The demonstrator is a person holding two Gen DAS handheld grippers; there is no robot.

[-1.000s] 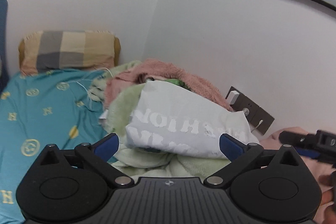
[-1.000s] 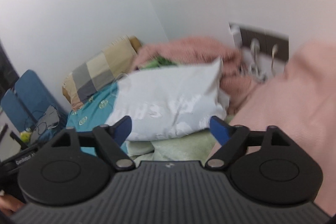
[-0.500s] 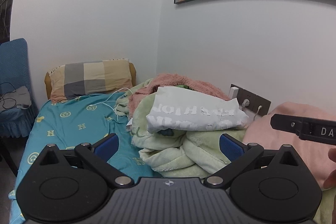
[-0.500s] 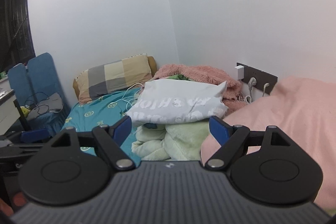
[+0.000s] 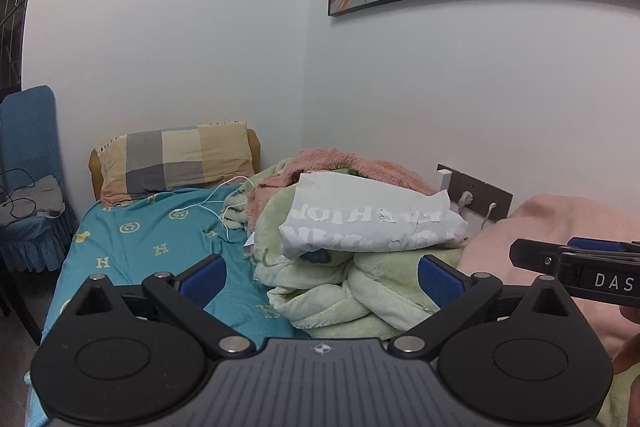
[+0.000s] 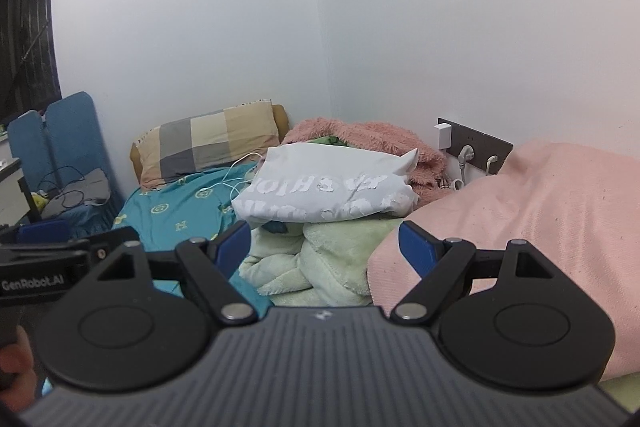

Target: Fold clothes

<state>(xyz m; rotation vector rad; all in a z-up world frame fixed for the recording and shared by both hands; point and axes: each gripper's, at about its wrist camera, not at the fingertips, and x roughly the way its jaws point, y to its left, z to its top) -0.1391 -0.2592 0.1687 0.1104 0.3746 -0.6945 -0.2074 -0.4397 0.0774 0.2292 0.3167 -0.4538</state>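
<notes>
- Left wrist view: the left gripper (image 5: 320, 277) stands with its blue pads spread wide and nothing between them; the folded white T-shirt (image 5: 372, 225) lies ahead of it and a little above, well apart from the fingertips.
- The shirt rests on top of a rumpled green fleece blanket (image 5: 340, 291), with a pink fuzzy blanket (image 5: 344, 163) behind it against the wall.
- Right wrist view: the right gripper (image 6: 325, 247) is likewise wide and empty, the shirt ahead of it and slightly to its left, a pink quilt (image 6: 540, 227) close on its right.
- The shirt looks like thin, light cotton: limp, easily creased, and likely to sag or unfold if lifted by one point. Its cracked white print seems a touch stiffer than the bare cloth.
- The fleece beneath is soft and springy, so pressing down to pinch may sink the pads and catch blanket as well.
- A sound hold, I judge, is at the two near corners of the fold, one gripper each, taking every layer together.
- To the left gripper's left, a white cable (image 5: 224, 195) trails across the teal sheet (image 5: 160, 247), clear of the shirt.
</notes>
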